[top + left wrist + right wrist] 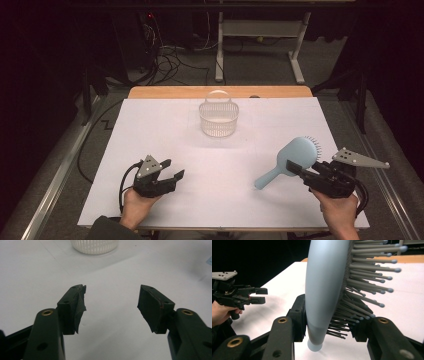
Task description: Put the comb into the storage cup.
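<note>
High view: right gripper [296, 169] is clamped on the pale blue plastic paddle hairbrush [292, 157], gripping it across the head near the neck. The brush sits at the right side of the white table [165, 130], head tilted up off the surface, bristles facing away from the person, handle sloping down-left with its tip at or just above the tabletop; can't tell whether it touches. Right gripper view confirms the grip: one jaw on the smooth back, the other pressed into the grey ball-tipped bristles.

Left gripper [172, 170] rests near the front left with jaws spread and nothing between them, well apart from the brush.

Judged step: brush picked up, transport pending. Likely target is the white plastic lattice basket with a hoop handle [218, 119], at the table's far centre.

Basket looks empty from here; the interior floor is only partly visible.

Next move calls for lifting the handle tip clear, carrying forward-left and clearing the hoop handle before lowering. The bristle-side grip may slip.
</note>
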The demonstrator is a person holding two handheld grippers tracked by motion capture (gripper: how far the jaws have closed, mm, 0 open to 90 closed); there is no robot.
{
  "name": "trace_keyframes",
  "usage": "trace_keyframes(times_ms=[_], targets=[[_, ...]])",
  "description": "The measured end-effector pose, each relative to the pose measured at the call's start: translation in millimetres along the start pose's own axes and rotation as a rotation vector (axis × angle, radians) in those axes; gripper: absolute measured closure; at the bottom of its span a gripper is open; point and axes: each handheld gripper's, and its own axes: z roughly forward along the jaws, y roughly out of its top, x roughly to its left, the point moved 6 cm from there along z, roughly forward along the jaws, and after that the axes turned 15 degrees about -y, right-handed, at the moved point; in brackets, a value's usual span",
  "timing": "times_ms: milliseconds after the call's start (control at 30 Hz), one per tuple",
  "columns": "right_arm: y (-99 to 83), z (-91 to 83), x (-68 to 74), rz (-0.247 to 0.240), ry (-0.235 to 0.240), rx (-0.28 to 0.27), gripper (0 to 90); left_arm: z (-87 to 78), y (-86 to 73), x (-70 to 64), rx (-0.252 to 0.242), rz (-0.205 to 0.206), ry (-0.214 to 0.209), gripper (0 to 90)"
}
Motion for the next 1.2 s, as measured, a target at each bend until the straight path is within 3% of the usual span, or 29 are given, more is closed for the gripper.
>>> trace_keyframes(times_ms=[667,867,1200], targets=[[38.9,2.5,4.4,-0.072,-0.014,0.012,56.3,-14.1,-6.4,8.2,-0.029,-0.032,0.056,38.4],[48.5,10.0,9.0,-0.093,-0.004,0.010,56.3,-18.9,-7.8,9.9,-0.038,-0.026,0.085,38.0],[62.1,24.9,16.2,-0.104,0.024,0.021,56.2,-21.2,-12.9,11.9,-0.021,-0.031,0.098,38.0]])
